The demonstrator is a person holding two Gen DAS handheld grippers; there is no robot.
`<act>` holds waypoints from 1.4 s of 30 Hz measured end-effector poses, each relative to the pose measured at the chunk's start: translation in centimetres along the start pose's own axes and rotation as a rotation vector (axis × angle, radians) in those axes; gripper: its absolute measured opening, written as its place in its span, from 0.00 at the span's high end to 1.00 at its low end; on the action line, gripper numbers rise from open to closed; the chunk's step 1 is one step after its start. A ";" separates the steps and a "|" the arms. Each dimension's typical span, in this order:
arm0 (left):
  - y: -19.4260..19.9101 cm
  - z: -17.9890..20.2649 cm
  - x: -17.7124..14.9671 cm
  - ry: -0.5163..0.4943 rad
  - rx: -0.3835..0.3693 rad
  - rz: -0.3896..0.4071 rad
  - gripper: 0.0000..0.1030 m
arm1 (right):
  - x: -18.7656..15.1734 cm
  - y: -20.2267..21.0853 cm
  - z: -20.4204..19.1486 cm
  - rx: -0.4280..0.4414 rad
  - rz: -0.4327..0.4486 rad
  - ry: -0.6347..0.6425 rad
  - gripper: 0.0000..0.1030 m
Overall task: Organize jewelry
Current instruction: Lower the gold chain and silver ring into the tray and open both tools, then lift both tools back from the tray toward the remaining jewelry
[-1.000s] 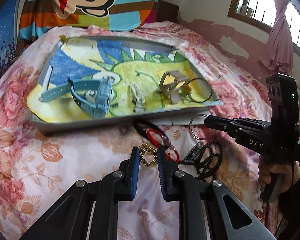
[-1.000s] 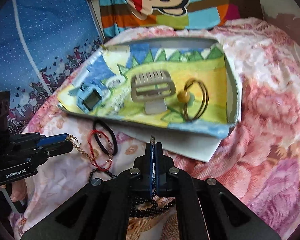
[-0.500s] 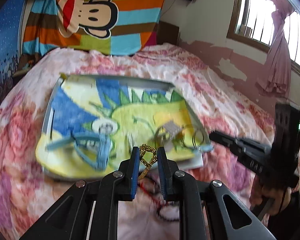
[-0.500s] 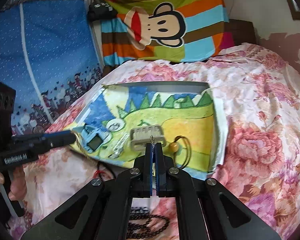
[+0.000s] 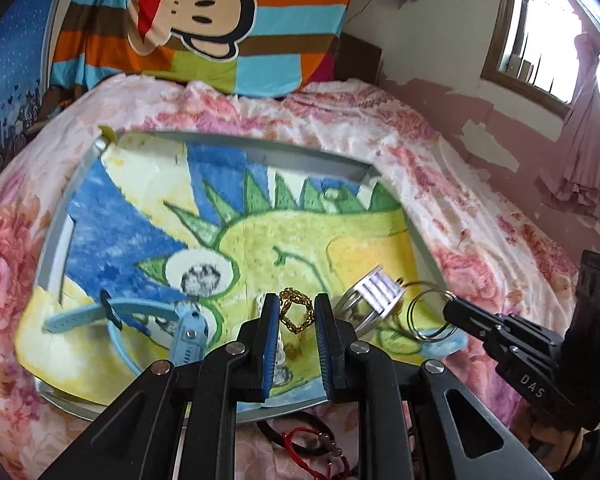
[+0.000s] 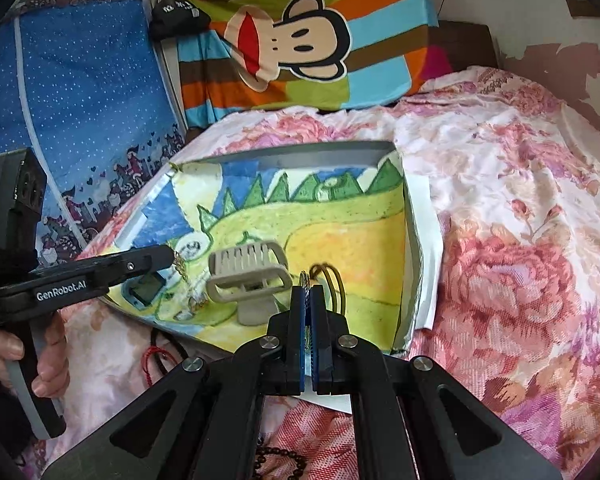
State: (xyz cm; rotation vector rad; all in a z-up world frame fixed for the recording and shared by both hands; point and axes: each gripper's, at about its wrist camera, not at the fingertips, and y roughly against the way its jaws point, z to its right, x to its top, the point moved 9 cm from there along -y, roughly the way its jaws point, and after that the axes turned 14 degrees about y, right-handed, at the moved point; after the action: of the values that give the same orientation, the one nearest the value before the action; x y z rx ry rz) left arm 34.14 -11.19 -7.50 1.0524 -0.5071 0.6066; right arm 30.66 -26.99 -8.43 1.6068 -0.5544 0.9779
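Note:
A grey tray (image 5: 260, 148) lined with a coloured drawing lies on the flowered bedspread. My left gripper (image 5: 296, 300) hangs over the tray's near side, shut on a gold chain (image 5: 296, 314). In the right wrist view the gold chain (image 6: 181, 270) dangles from the left gripper (image 6: 170, 256). My right gripper (image 6: 309, 288) is shut on a thin silver ring (image 6: 305, 280). From the left the silver ring (image 5: 424, 316) shows over the tray's near right corner. In the tray lie a blue watch (image 5: 180, 320), a beige hair clip (image 6: 248, 276) and a dark hair loop (image 6: 334, 284).
A red cord bracelet and a black band (image 5: 304, 440) lie on the bedspread in front of the tray, with black beads (image 6: 284, 464) close by. A striped monkey-print cloth (image 6: 300, 40) hangs behind. A hand (image 6: 40, 360) grips the left tool.
Both grippers rose from the bedspread and moved forward over the tray, the left carrying the gold chain, the right carrying the silver ring.

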 end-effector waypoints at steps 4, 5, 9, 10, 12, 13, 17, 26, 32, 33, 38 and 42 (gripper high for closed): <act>-1.0 -0.5 -1.1 0.006 0.016 -0.033 0.84 | -0.5 -0.5 0.1 -0.009 -0.020 0.006 0.97; -1.2 -0.6 -1.4 0.006 0.020 -0.041 0.83 | -0.5 -0.4 0.1 -0.013 -0.020 0.009 0.97; -1.5 -0.8 -1.7 0.013 0.033 -0.055 0.83 | -0.5 -0.5 0.3 -0.020 -0.022 0.011 0.97; -1.5 -0.8 -1.7 0.015 0.031 -0.056 0.83 | -0.5 -0.5 0.2 -0.024 -0.025 0.015 0.97; -1.4 -0.8 -1.5 0.017 0.042 -0.047 0.83 | -0.6 -0.5 0.3 -0.035 -0.029 0.027 0.97; -1.2 -0.8 -1.4 0.018 0.045 -0.042 0.83 | -0.5 -0.4 0.4 -0.040 -0.031 0.031 0.97; -0.6 -0.5 -1.0 0.009 0.052 -0.028 0.76 | -0.4 -0.1 0.6 -0.065 -0.035 0.044 0.96; 3.8 -0.2 0.6 0.061 0.032 0.103 0.27 | 1.1 2.7 0.5 -0.107 0.022 0.068 0.64; 7.6 0.1 1.0 0.054 0.049 0.193 0.06 | 2.6 6.7 0.2 -0.144 0.115 0.076 0.40; 8.4 0.2 1.1 0.051 0.050 0.211 0.04 | 2.9 7.3 0.1 -0.148 0.128 0.074 0.36; 12.0 0.5 0.7 0.051 0.046 0.269 0.00 | 3.2 11.1 -0.8 -0.171 0.204 0.087 0.14; 14.6 0.7 -0.2 0.033 0.059 0.306 0.00 | 3.2 14.1 -1.7 -0.177 0.271 0.088 0.01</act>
State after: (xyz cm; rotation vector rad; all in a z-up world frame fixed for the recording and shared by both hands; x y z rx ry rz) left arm 24.03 -6.53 2.04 1.0261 -0.6299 0.9122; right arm 20.85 -28.70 2.22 1.3470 -0.7893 1.1596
